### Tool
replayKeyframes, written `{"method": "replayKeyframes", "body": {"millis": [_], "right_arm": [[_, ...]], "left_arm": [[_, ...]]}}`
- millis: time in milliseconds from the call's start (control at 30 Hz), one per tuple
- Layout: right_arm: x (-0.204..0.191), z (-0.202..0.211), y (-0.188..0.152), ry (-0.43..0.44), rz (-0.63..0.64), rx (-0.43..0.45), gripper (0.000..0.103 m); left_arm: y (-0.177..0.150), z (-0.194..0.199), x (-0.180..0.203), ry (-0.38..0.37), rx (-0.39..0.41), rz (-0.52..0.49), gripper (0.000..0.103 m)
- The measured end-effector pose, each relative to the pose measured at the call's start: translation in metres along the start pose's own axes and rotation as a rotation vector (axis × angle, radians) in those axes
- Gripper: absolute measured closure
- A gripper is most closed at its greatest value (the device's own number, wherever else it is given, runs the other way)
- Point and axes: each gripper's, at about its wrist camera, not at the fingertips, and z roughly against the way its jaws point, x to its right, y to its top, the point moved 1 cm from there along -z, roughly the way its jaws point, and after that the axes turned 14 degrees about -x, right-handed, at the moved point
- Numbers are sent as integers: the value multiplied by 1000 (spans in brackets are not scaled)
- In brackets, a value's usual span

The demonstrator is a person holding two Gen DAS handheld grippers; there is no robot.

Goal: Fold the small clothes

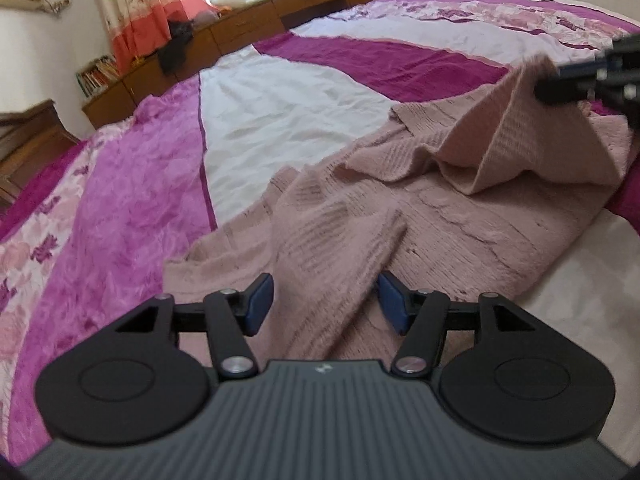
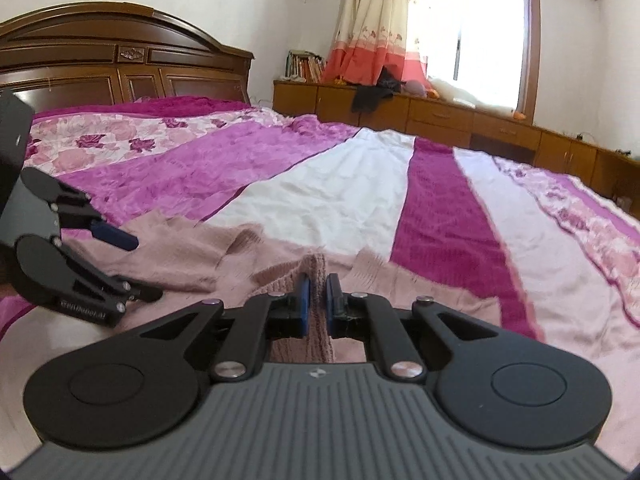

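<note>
A dusty-pink knit sweater (image 1: pixel 460 220) lies spread on the bedspread (image 1: pixel 280 120), one sleeve folded across its body. My left gripper (image 1: pixel 326 300) is open and low over the near edge, with that sleeve running between its blue pads (image 1: pixel 260 304). At the far right my right gripper (image 1: pixel 560 84) is shut on a corner of the sweater and holds it up in a peak. In the right wrist view the right gripper (image 2: pixel 318 300) pinches a fold of the sweater (image 2: pixel 180 256) between its pads. The left gripper (image 2: pixel 136 268) stands open at the left.
The bedspread (image 2: pixel 340 200) has magenta, white and floral stripes. A dark wooden headboard (image 2: pixel 120 60) stands behind it. Low wooden cabinets (image 2: pixel 440 116) run under the window, with a dark garment (image 2: pixel 372 96) draped on them, books (image 2: pixel 304 66) and a curtain (image 2: pixel 372 20).
</note>
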Motion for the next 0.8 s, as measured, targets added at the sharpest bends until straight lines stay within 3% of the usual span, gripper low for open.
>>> {"method": "replayKeyframes", "body": {"millis": [33, 67, 233, 467, 667, 800], "right_arm": [[3, 1, 3, -9, 4, 8, 95], [6, 1, 7, -19, 10, 15, 95], [27, 0, 30, -94, 49, 49, 95], [75, -35, 58, -209, 85, 24, 95], [113, -111, 53, -296, 68, -152, 95], [136, -154, 36, -352, 17, -290, 94]], "left_arm": [[0, 0, 0, 5, 13, -11, 59], [2, -1, 1, 0, 15, -23, 88], [15, 1, -23, 59, 47, 37, 88], [41, -21, -92, 156, 39, 224, 90], [40, -60, -120, 147, -66, 335, 89], [27, -59, -120, 130, -91, 382, 88]]}}
